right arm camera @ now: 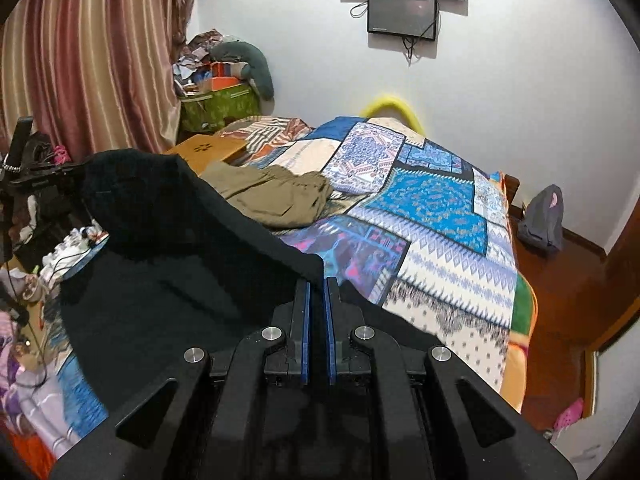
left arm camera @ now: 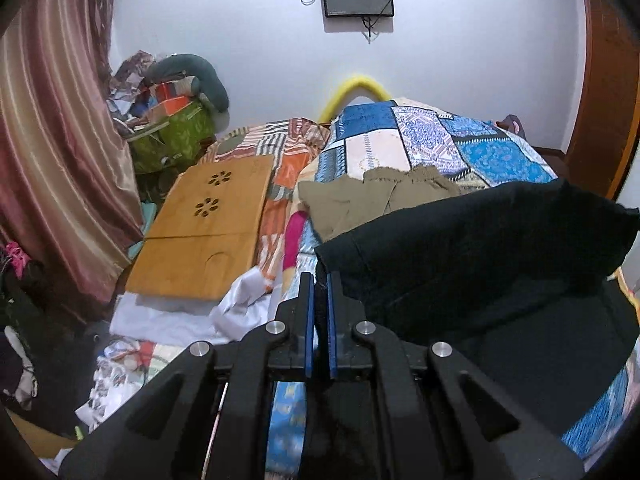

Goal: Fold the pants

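Black pants (left arm camera: 472, 248) hang lifted above the patchwork bedspread (left arm camera: 424, 136), stretched between both grippers. My left gripper (left arm camera: 321, 280) is shut on the left edge of the black fabric. My right gripper (right arm camera: 318, 285) is shut on the right edge of the same pants (right arm camera: 180, 248). The cloth sags in a dark trough between them and hides the bed below. The left gripper (right arm camera: 60, 170) shows at the far left of the right wrist view, holding the other corner.
Folded olive-khaki pants (left arm camera: 380, 196) lie on the bed beyond, also in the right wrist view (right arm camera: 276, 194). A wooden lap table (left arm camera: 208, 224) lies left of the bed. Curtains (left arm camera: 52, 140), a green bag (left arm camera: 172, 140) and clutter stand left. A backpack (right arm camera: 540, 220) sits by the right wall.
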`<state>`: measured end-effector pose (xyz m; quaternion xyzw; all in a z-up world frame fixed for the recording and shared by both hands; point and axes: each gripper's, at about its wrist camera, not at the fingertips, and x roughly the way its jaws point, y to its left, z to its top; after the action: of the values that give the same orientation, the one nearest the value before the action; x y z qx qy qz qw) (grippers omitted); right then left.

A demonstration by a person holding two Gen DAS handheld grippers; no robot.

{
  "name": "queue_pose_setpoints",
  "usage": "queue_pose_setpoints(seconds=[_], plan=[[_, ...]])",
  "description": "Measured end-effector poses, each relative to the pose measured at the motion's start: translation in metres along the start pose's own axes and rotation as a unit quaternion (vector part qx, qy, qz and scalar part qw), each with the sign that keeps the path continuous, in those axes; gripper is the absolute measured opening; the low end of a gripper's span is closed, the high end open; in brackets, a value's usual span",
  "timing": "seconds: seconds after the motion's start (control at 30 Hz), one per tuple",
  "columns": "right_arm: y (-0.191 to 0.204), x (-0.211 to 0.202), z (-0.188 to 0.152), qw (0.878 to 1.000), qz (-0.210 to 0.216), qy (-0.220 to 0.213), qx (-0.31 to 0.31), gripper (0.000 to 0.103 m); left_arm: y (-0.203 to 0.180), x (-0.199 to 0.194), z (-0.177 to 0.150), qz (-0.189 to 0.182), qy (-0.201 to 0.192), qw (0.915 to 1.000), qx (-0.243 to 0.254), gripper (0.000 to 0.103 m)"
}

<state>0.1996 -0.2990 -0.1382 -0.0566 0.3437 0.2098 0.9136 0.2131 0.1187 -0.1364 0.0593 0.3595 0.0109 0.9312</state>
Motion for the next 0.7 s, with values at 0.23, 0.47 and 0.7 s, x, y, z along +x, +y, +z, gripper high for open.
queue_pose_setpoints(seconds=[0.23, 0.47, 0.7], plan=[[0.019, -0.020, -0.047, 1.000, 0.009, 0.022, 0.015, 0.006, 0.008, -0.030, -0.068, 0.003, 0.011, 0.9998, -0.018, 0.004], [0.043, -0.015, -0.094, 0.998, 0.011, 0.054, 0.021, 0.006, -0.003, -0.027, -0.135, 0.002, 0.056, 0.9984, 0.006, 0.004], [0.040, -0.009, -0.130, 0.995, 0.003, 0.072, 0.067, 0.006, 0.004, 0.003, -0.188, -0.007, 0.121, 0.9919, -0.036, 0.004]])
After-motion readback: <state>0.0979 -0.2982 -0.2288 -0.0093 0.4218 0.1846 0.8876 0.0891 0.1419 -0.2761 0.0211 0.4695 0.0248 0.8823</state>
